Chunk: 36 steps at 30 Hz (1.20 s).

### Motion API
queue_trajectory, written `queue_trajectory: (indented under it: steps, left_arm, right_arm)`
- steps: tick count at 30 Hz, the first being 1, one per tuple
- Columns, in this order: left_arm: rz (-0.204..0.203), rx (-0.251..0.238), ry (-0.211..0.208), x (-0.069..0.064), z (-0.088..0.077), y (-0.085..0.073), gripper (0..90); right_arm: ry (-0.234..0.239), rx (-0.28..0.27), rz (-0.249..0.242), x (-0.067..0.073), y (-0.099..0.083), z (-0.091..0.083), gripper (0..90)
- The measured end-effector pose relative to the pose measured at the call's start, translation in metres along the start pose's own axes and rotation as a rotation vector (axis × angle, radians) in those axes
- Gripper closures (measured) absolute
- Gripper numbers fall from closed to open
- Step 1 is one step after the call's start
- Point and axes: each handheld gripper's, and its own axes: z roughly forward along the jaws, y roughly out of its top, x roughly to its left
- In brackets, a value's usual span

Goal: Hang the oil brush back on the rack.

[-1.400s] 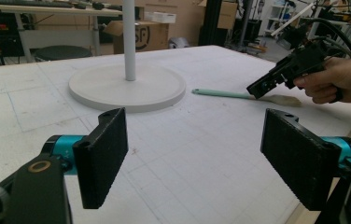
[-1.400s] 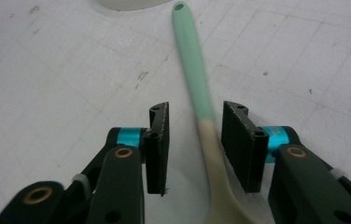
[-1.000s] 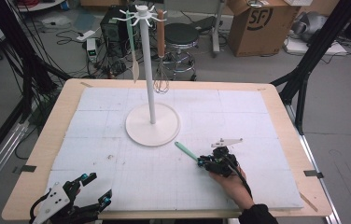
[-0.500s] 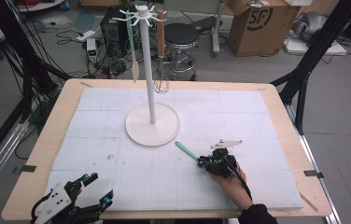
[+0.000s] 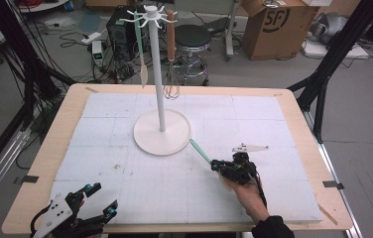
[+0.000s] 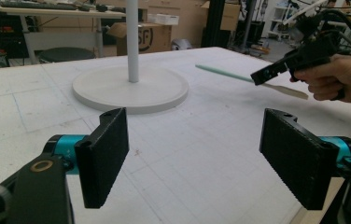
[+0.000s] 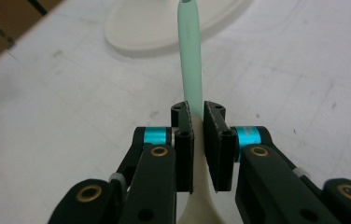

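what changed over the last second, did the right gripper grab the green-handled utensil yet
The right gripper has just been closing its jaws on the green-handled utensil, and they now pinch it where the green handle meets the cream part, with the utensil low over the mat. The right hand barely shifted. The left gripper, jaws open, and the white stand with its hanging utensils stayed put.

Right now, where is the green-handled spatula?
In the high view, the green-handled spatula lies on the white mat, right of the stand's round base, its handle tip near that base, and the right gripper is closed on it.
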Motion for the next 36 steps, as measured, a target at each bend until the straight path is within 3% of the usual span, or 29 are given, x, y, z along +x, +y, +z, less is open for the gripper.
queue_trajectory:
  steps: [5,13,22,31,36]
  left_arm:
    - [0.004,0.0,-0.003,-0.002,0.001,0.0,24.6]
    - [0.006,-0.003,-0.006,-0.002,0.0,0.0,24.9]
    - [-0.007,-0.01,0.002,-0.002,0.001,0.001,23.8]
    - [-0.008,-0.015,0.006,0.0,-0.001,0.001,23.8]
    - [-0.006,-0.015,0.004,-0.001,0.001,0.001,24.0]
  right_arm:
    - [0.062,-0.071,0.014,0.005,0.01,-0.007,83.0]
    - [0.128,-0.172,-0.063,0.028,0.032,-0.014,83.0]
    - [0.224,-0.295,-0.087,0.052,0.062,-0.024,83.0]
    - [0.259,-0.4,-0.067,0.058,0.085,-0.038,83.0]
    - [0.276,-0.427,-0.053,0.061,0.096,-0.041,83.0]
